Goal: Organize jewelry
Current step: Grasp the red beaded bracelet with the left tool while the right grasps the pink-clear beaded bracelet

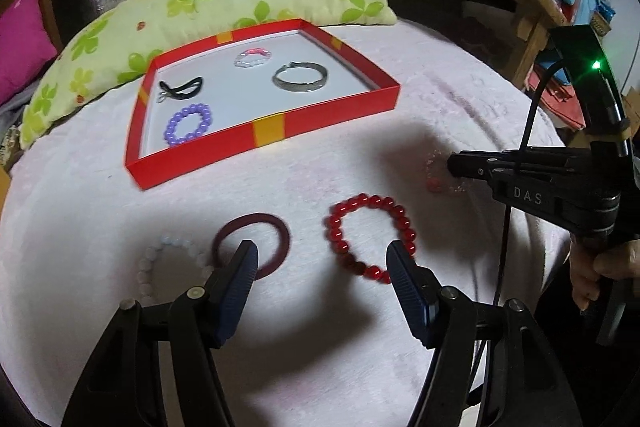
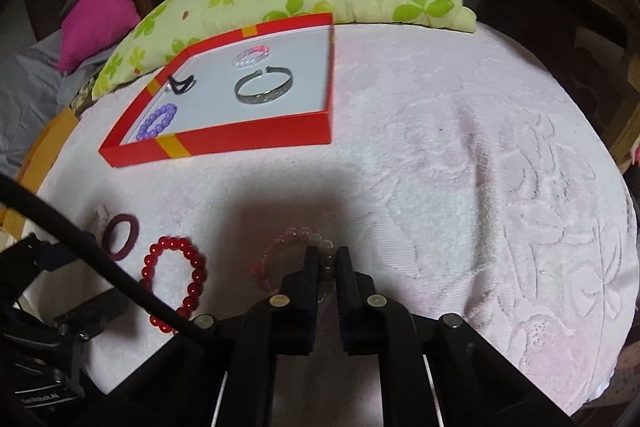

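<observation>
Four pieces already lie in the red tray [image 1: 344,109]: a purple bead bracelet [image 1: 189,125] at the near left corner, a black piece [image 1: 180,87] behind it, a silver bangle [image 1: 299,77] toward the right, and a pale pink-and-clear bead bracelet [image 1: 251,58] at the back. The tray sits on a pale pink textured blanket [image 2: 460,155], with a green leaf-print pillow [image 1: 200,1] just behind it.

Four more pieces lie loose on the blanket, near side. A white bead bracelet [image 1: 160,263] is far left, touching or just beside a maroon ring band [image 1: 256,225]. A red bead bracelet [image 1: 370,237] is right of the band, apart from it. A clear pink bead bracelet [image 2: 298,247] is furthest right.

The left gripper [image 1: 322,263] hangs wide apart with nothing between the pads; one fingertip overlaps the maroon band in view, the other the red bracelet's edge, contact unclear.

The right gripper [image 2: 327,261] is pinched nearly together on the near side of the clear pink bracelet, beads visible in the narrow gap. Whether the bracelet is off the blanket I cannot tell. A hand [image 1: 600,267] holds that gripper's handle.
</observation>
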